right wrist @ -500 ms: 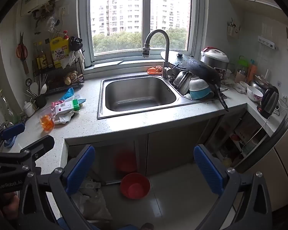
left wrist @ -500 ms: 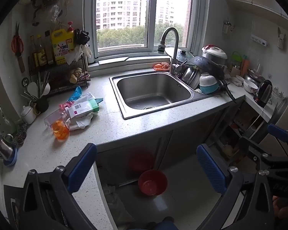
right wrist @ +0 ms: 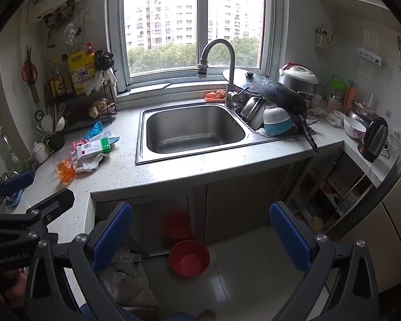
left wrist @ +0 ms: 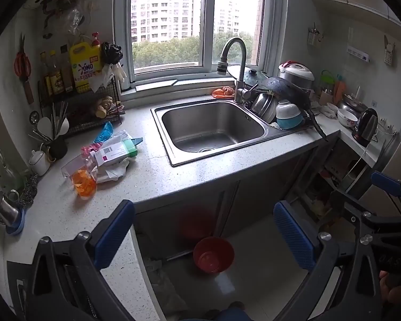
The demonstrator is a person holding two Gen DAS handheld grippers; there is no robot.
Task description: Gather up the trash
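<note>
Nothing collected yet: my left gripper (left wrist: pixel 203 230) and right gripper (right wrist: pixel 200 227) both gape empty, the trash pile (left wrist: pixel 107 157) lying untouched on the table (left wrist: pixel 173 176) left of the sink (left wrist: pixel 214 131)

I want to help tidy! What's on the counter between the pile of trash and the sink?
Nothing: in the left wrist view, only bare speckled counter lies between the trash pile and the sink.

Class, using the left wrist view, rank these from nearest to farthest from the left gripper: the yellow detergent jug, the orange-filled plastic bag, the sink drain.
1. Orange-filled plastic bag, counter, left of the left gripper.
2. Sink drain, basin centre.
3. Yellow detergent jug, rack by the wall, far left.
</note>
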